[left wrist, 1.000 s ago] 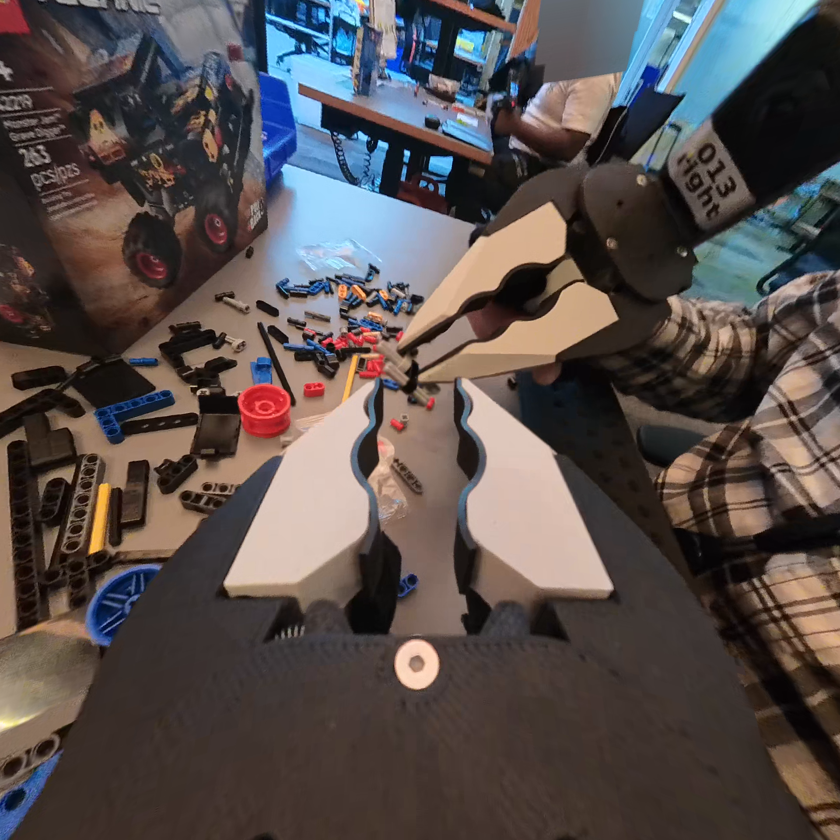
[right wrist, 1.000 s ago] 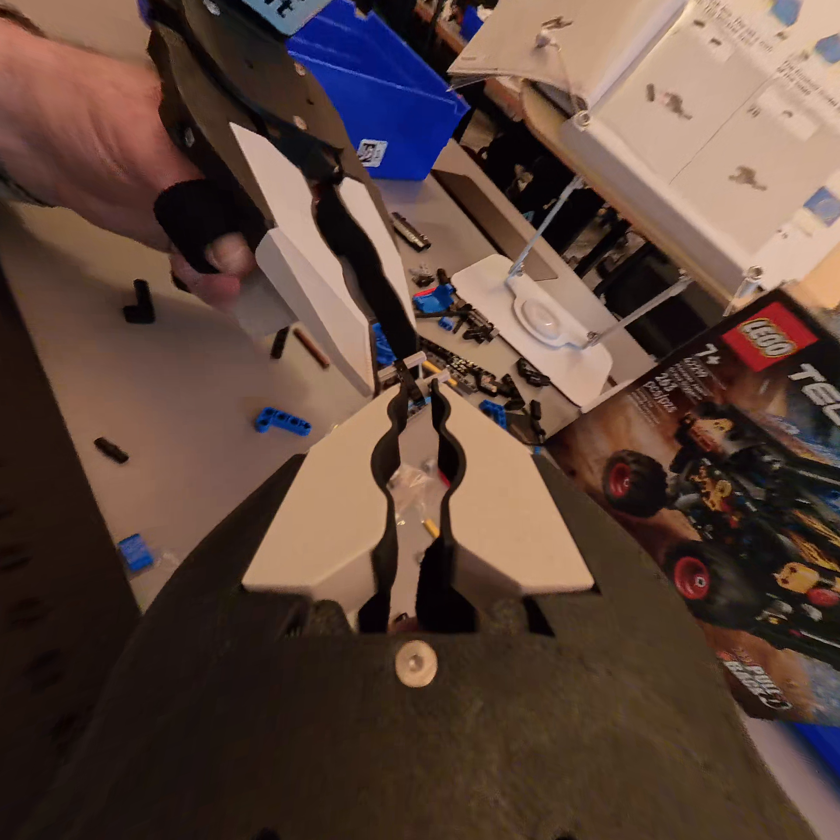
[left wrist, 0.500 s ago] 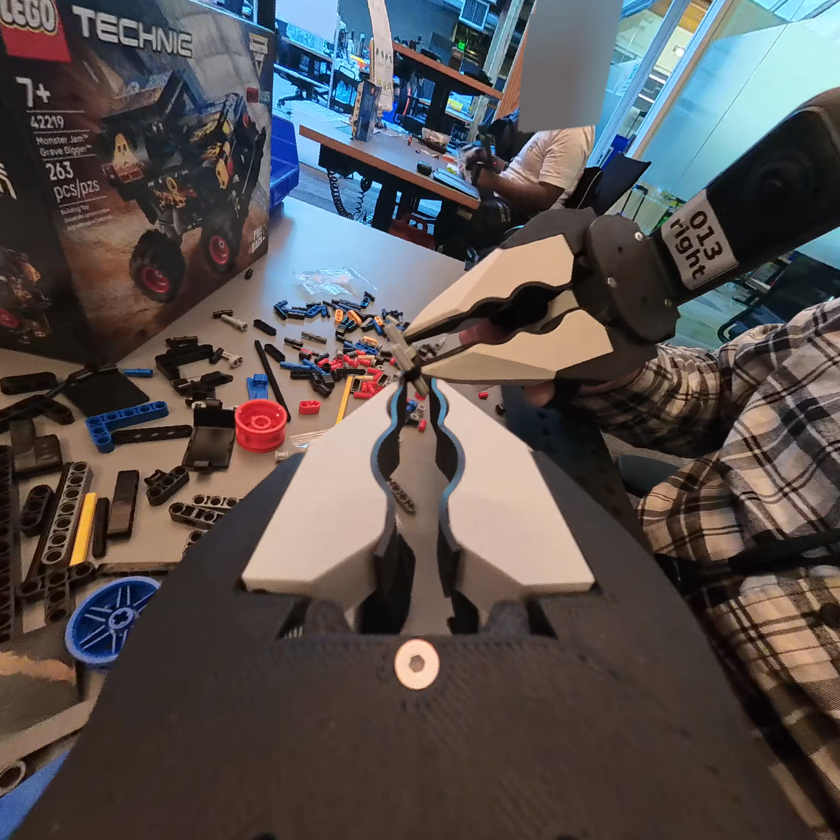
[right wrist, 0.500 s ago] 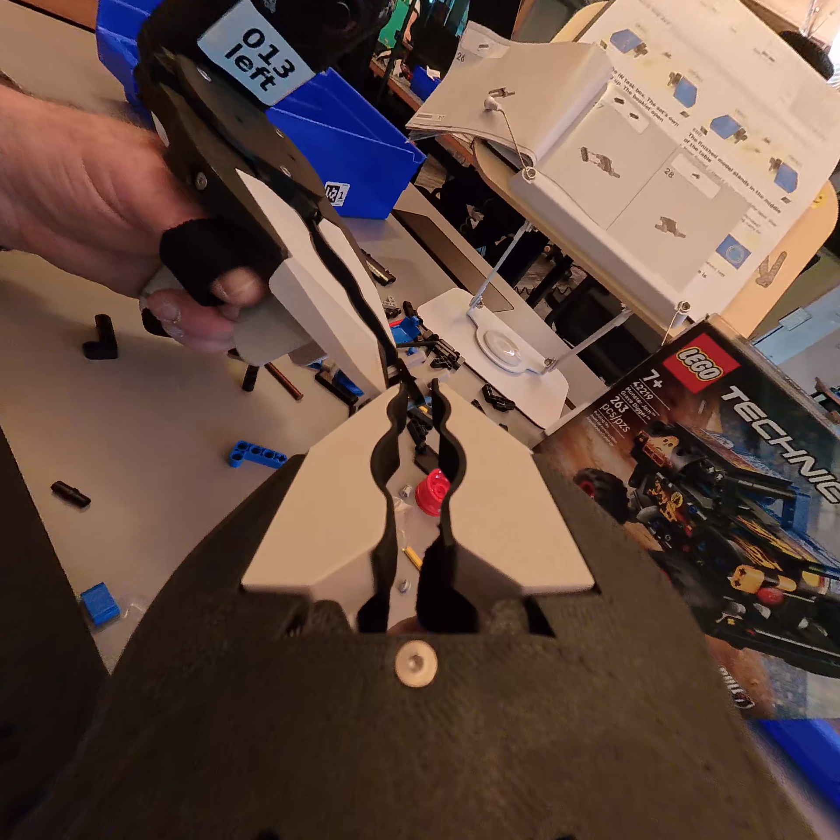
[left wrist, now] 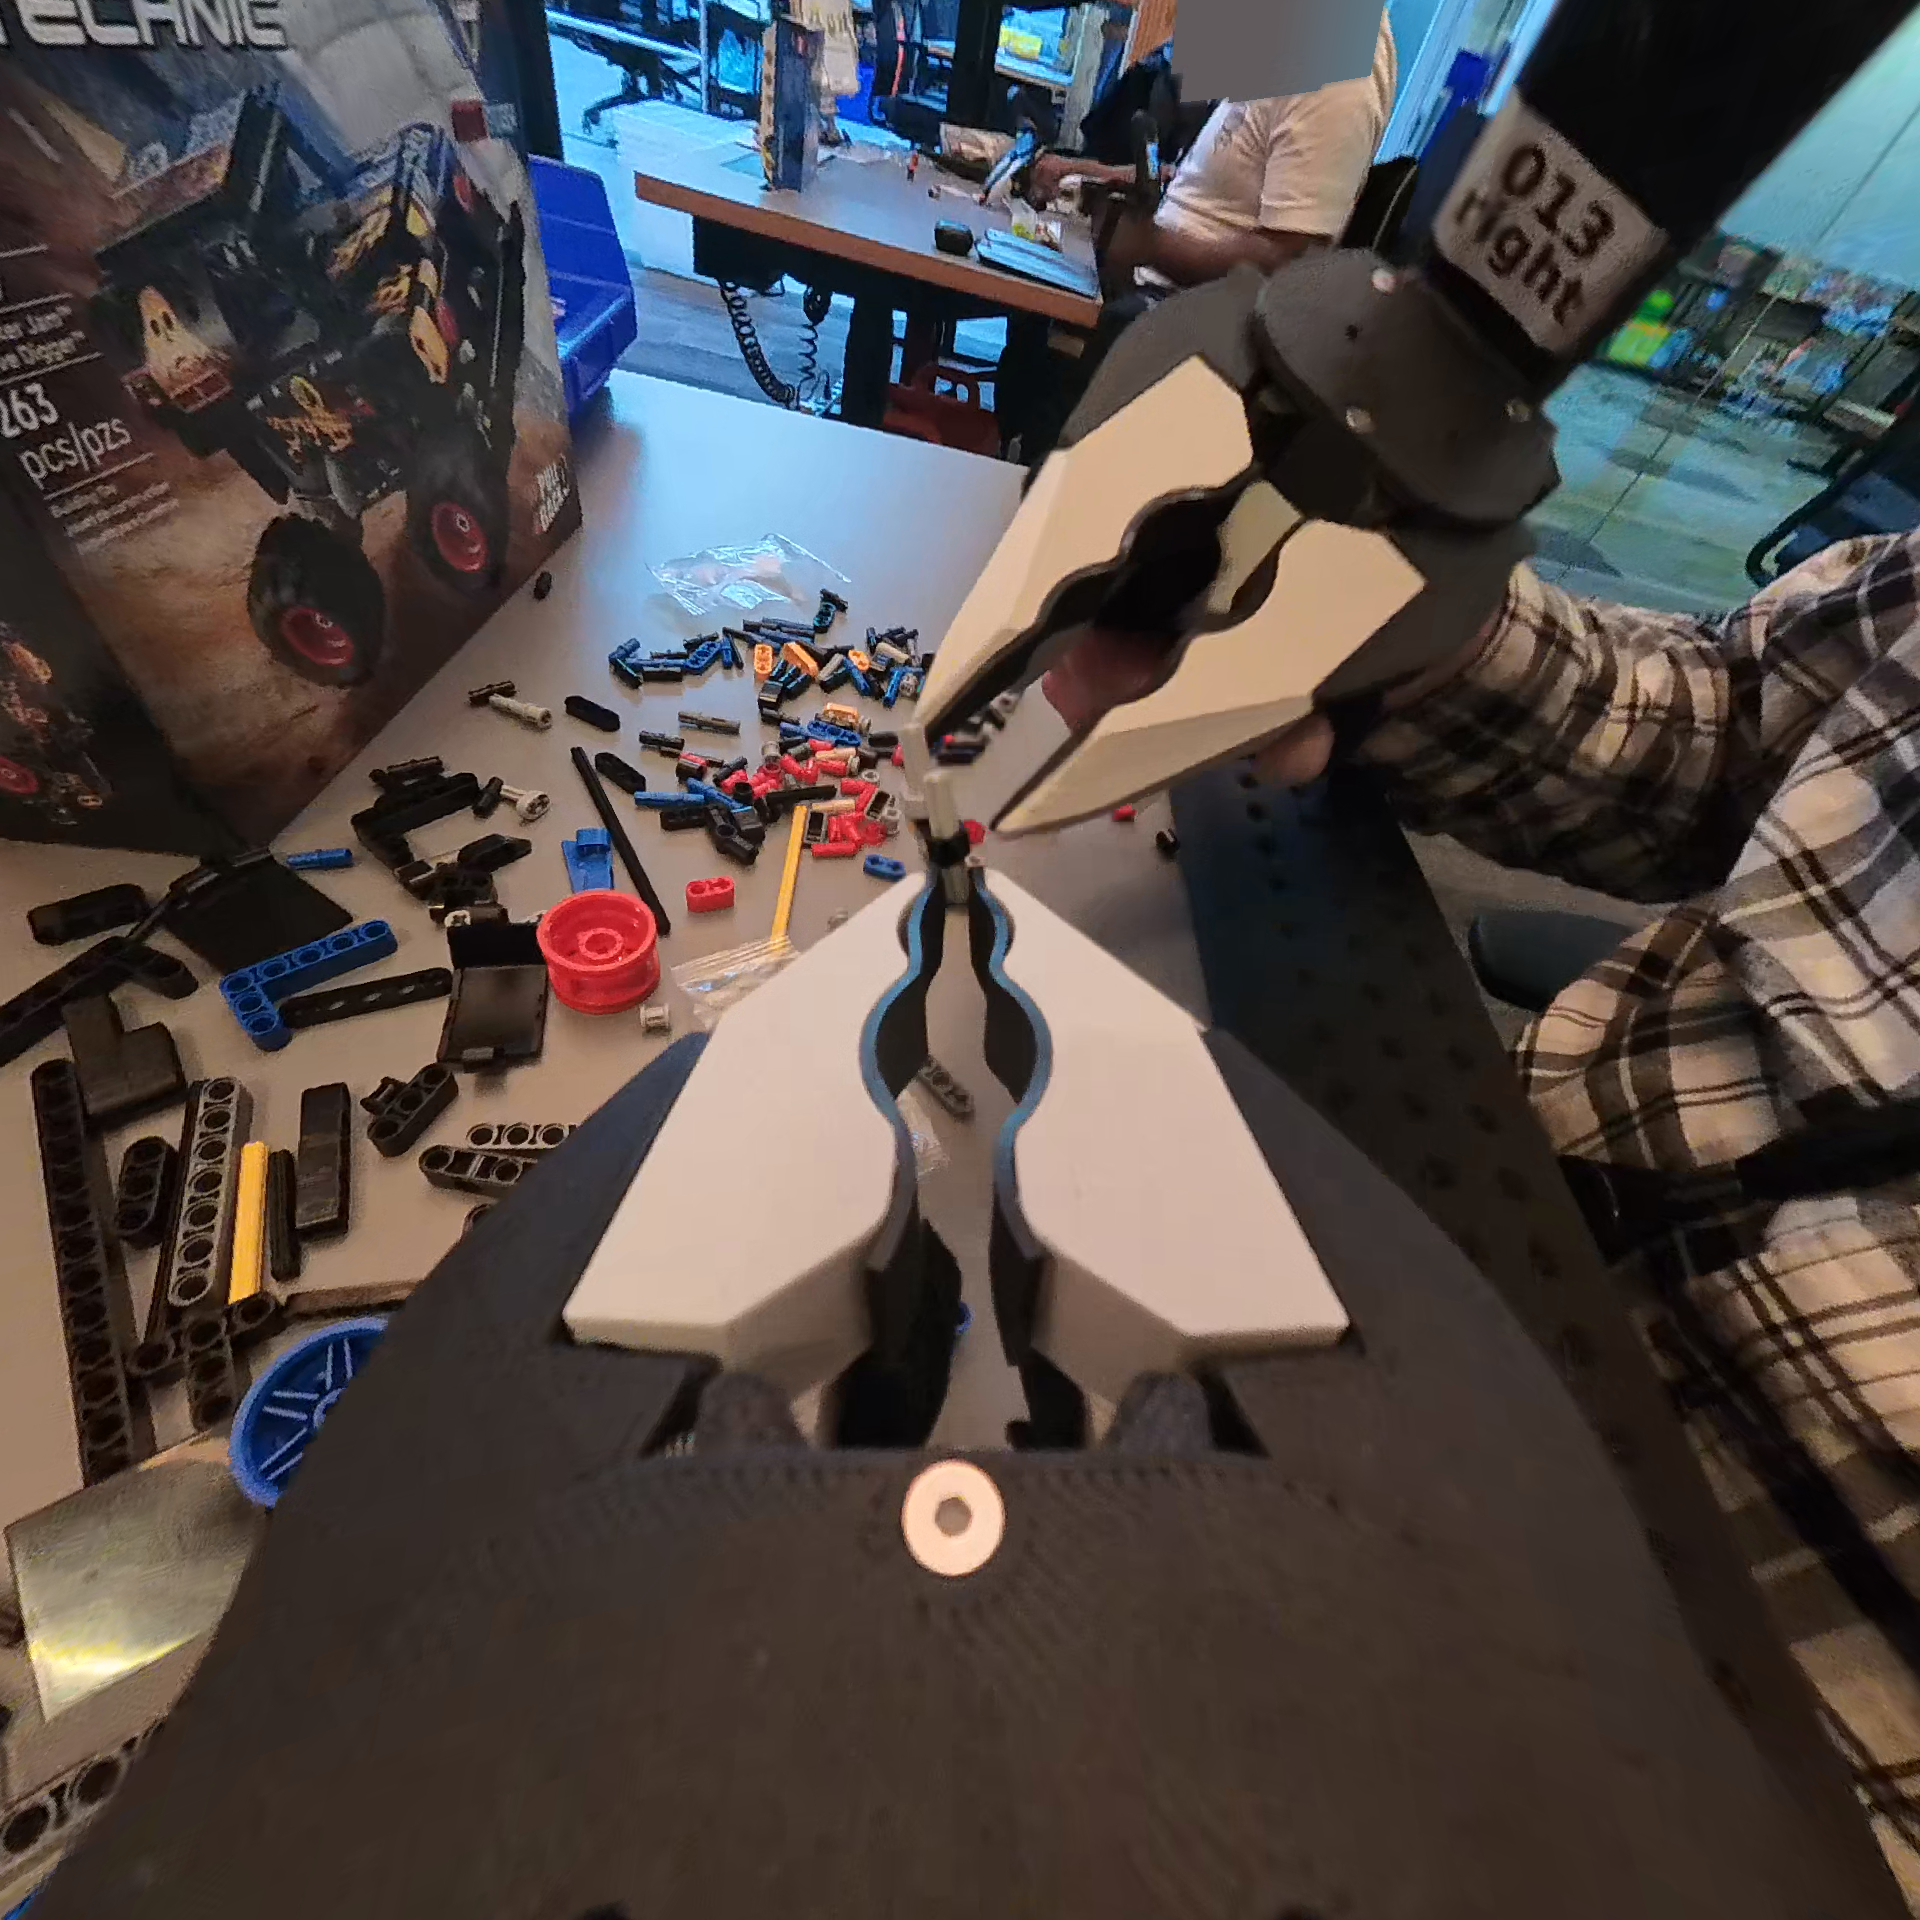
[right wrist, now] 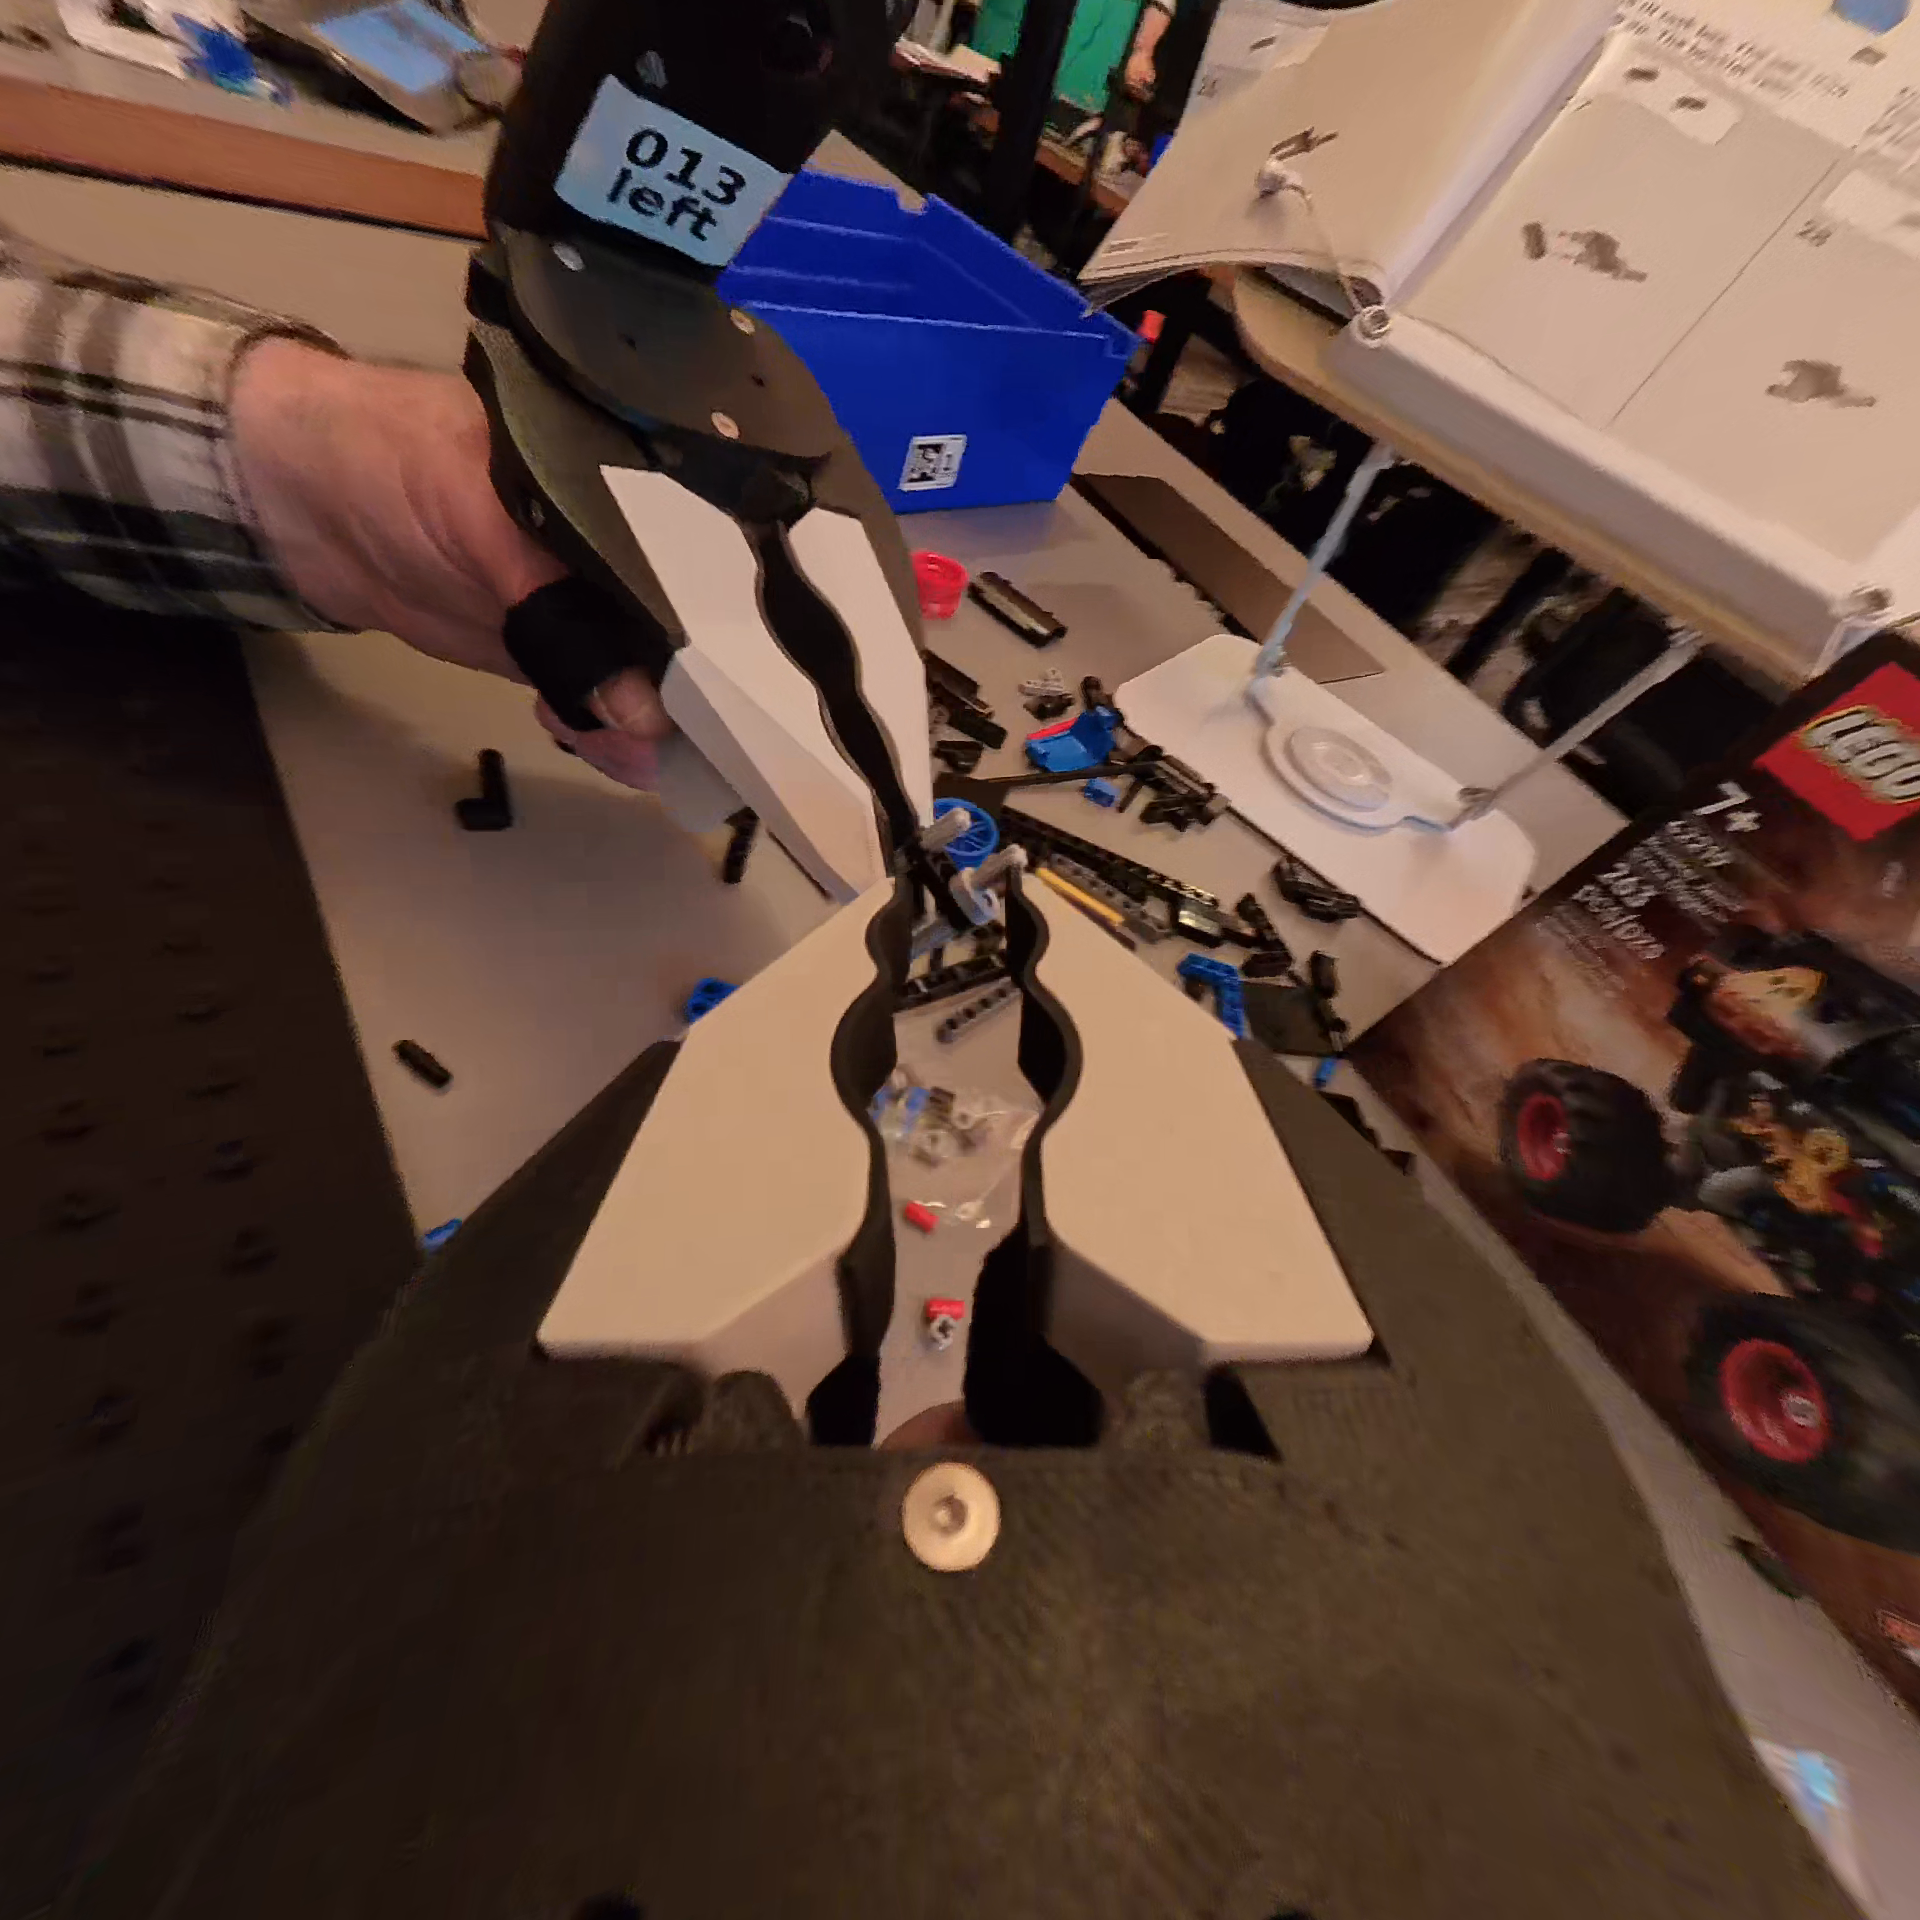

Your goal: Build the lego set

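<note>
My left gripper (left wrist: 951, 888) is shut on a small grey and black Lego pin assembly (left wrist: 940, 816) and holds it above the table. My right gripper (left wrist: 956, 779) is open, with its fingers standing apart around the top of the same assembly; the lower finger is clear of it. In the right wrist view my right gripper (right wrist: 954, 899) shows a gap at its tips. The assembly (right wrist: 971, 883) sits between them, pinched by the left gripper (right wrist: 899, 842) coming in from the upper left.
A pile of small loose pieces (left wrist: 779, 748) lies on the grey table, with a red wheel hub (left wrist: 600, 951), black beams (left wrist: 197, 1195) and a blue wheel (left wrist: 296, 1392). The set's box (left wrist: 260, 416) stands at the left. A blue bin (right wrist: 935, 343) and an instruction booklet on a stand (right wrist: 1610, 312) are at the back. Less than 4 cm separates the two grippers' tips. The red wheel hub (left wrist: 600, 951) is about 12 cm from both grippers' fingertips.
My left gripper has closed onto the small assembly that my right gripper was holding. My right gripper has then opened around it. Both grippers stayed tip to tip.
</note>
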A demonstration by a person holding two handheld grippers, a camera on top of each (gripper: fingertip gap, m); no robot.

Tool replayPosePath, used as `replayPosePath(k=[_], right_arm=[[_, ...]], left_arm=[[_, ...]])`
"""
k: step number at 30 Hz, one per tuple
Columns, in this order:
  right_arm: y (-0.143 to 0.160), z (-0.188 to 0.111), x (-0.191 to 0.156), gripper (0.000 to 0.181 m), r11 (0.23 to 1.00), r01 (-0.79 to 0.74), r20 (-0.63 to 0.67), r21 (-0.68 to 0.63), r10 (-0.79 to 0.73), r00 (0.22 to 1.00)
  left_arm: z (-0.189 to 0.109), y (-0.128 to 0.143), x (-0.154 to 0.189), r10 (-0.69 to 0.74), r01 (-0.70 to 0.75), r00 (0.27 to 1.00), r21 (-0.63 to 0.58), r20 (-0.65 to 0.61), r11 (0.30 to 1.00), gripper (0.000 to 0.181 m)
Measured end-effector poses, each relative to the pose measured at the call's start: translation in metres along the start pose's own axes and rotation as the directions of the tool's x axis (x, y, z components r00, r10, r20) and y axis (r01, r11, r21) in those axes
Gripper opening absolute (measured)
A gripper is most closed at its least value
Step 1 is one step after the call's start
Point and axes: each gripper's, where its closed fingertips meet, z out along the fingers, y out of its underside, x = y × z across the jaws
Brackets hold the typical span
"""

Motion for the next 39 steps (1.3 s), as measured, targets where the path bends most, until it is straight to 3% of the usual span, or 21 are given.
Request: replayPosePath(k=[4,11,15,23,25,29,35,39], right_arm=[[0.001,-0.005,-0.006,0.018,0.996,-0.094,0.097,0.006,0.093,0.991],[0.019,-0.011,-0.01,0.025,0.993,0.072,0.022,-0.098,-0.07,0.997],[0.026,-0.018,-0.005,0.001,0.982,0.13,-0.05,-0.138,-0.138,0.989],[0.066,-0.038,-0.026,0.0,0.964,0.048,-0.038,-0.263,-0.06,0.997],[0.079,-0.042,-0.032,0.0,0.953,0.023,-0.022,-0.301,-0.031,0.999],[0.103,-0.047,-0.037,0.0,0.92,-0.01,0.03,-0.393,0.023,0.999],[0.112,-0.052,-0.016,0.0,0.899,-0.024,0.016,-0.437,0.034,0.999],[0.115,-0.078,0.021,0.012,0.901,-0.105,-0.086,-0.422,0.075,0.993]], left_arm=[[0.002,0.004,0.003,0.012,-0.012,1.0,-0.021,-0.009,1.0,0.002],[0.013,0.007,0.009,-0.065,0.064,0.996,-0.011,-0.06,0.998,0.002],[0.021,0.009,0.018,-0.074,0.073,0.994,-0.016,-0.079,0.997,0.003],[0.047,0.04,0.039,-0.058,0.037,0.991,-0.173,-0.12,0.984,0.01],[0.052,0.047,0.039,-0.009,-0.012,0.995,-0.209,-0.1,0.978,0.018],[0.054,0.053,0.035,0.07,-0.082,0.996,-0.242,-0.056,0.967,0.019],[0.052,0.065,0.025,0.133,-0.132,0.991,-0.3,-0.016,0.945,0.017],[0.053,0.07,0.024,0.181,-0.176,0.983,-0.327,-0.015,0.928,0.017]])
